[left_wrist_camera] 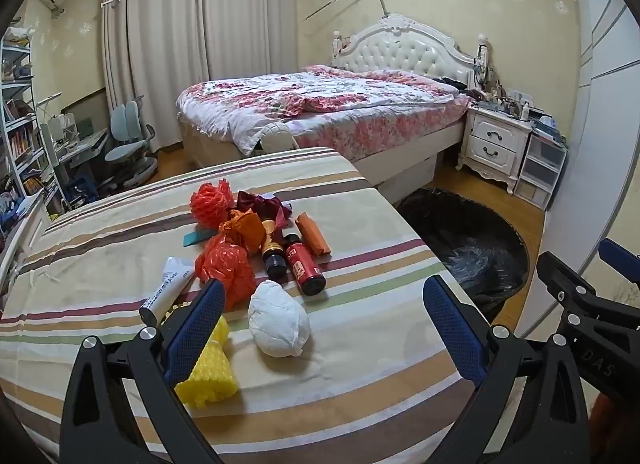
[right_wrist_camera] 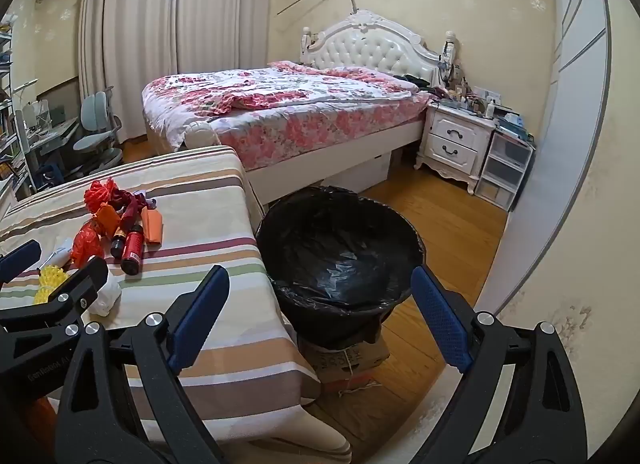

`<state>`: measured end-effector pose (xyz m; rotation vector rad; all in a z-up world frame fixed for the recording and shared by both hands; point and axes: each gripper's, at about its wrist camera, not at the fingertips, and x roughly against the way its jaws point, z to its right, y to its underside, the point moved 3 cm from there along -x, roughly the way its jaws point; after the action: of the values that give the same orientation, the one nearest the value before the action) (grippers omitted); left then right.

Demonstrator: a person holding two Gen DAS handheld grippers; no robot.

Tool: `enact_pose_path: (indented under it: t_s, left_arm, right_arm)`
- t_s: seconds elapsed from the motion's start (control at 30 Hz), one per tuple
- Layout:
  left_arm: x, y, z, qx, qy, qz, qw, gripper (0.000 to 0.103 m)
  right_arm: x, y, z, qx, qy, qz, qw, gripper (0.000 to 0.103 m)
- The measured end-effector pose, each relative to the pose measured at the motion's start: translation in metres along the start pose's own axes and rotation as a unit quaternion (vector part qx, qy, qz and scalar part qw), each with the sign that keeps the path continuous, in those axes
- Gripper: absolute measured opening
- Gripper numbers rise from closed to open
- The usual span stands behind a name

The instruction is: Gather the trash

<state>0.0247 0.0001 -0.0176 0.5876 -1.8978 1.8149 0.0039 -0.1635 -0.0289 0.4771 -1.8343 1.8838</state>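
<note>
Both grippers wide and empty, trash waiting on the table

My left gripper (left_wrist_camera: pixel 320 296) frames the white paper wad (left_wrist_camera: pixel 279 318) on the striped table (left_wrist_camera: pixel 360 384); I'd settle low around it, squeeze gently. Right gripper (right_wrist_camera: pixel 320 296) hangs open near the black-lined bin (right_wrist_camera: pixel 340 248) beside the table.

table (left_wrist_camera: pixel 360 384): striped cloth | on it: trash pile (left_wrist_camera: pixel 256 248), 2 bottles (left_wrist_camera: pixel 292 260)

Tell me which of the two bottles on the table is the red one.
The red bottle lies on the side toward the orange packet, its black cap toward the camera. The other bottle, beside it, is dark with a gold neck.
</note>
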Motion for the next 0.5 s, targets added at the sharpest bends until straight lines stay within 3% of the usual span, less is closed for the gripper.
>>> enact_pose_path:
  t_s: [0.5]
  left_arm:
    - [0.0074, 0.0006, 0.0044, 0.002, -0.004, 0.006, 1.0000, 0.097]
  right_arm:
    - [0.0018, -0.0001, 0.0046, -0.001, -0.001, 0.003, 1.000, 0.090]
